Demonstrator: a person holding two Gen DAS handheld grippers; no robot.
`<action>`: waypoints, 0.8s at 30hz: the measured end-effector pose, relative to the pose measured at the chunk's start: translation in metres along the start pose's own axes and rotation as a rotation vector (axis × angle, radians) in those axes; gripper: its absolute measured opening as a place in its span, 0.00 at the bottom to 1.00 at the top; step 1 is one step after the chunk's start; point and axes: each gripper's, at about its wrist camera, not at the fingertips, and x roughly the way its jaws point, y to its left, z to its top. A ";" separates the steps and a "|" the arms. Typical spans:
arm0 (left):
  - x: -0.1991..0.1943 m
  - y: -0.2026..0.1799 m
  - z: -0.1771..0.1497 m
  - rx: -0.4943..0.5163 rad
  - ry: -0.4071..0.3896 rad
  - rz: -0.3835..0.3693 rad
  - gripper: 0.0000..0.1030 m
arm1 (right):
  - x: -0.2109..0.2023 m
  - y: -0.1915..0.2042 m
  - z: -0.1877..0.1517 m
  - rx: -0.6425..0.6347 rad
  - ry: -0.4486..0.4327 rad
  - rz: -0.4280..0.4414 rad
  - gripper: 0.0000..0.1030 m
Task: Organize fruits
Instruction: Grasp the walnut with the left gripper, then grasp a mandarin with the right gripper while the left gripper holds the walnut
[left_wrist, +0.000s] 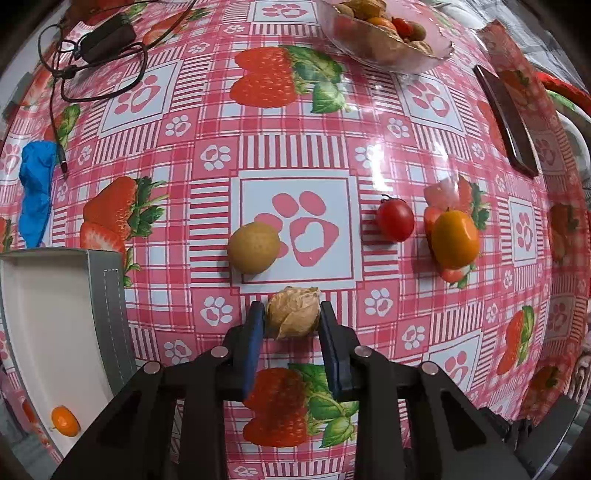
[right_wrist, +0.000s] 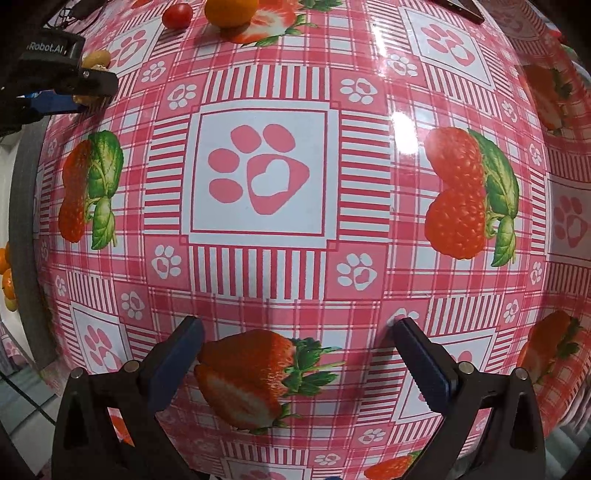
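Observation:
My left gripper is shut on a papery husked ground cherry, held between its blue pads just above the tablecloth. Ahead of it lie a round tan fruit, a red cherry tomato and an orange fruit. A white tray at the left holds a small orange fruit. A glass bowl of mixed fruits stands at the far side. My right gripper is open and empty over the cloth. In the right wrist view, the left gripper is at the upper left.
A dark phone lies at the right. A black adapter with cables and a blue cloth-like object are at the far left. The tray's grey edge shows at the left of the right wrist view.

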 end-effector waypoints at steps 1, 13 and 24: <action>0.001 -0.004 -0.003 0.005 -0.001 0.000 0.31 | 0.000 0.000 0.000 -0.001 -0.001 0.000 1.00; -0.001 0.006 -0.058 0.099 0.041 -0.021 0.30 | -0.005 -0.008 0.026 0.043 0.053 0.054 1.00; 0.002 0.016 -0.110 0.127 0.074 -0.037 0.30 | -0.047 0.001 0.117 -0.004 -0.102 0.121 1.00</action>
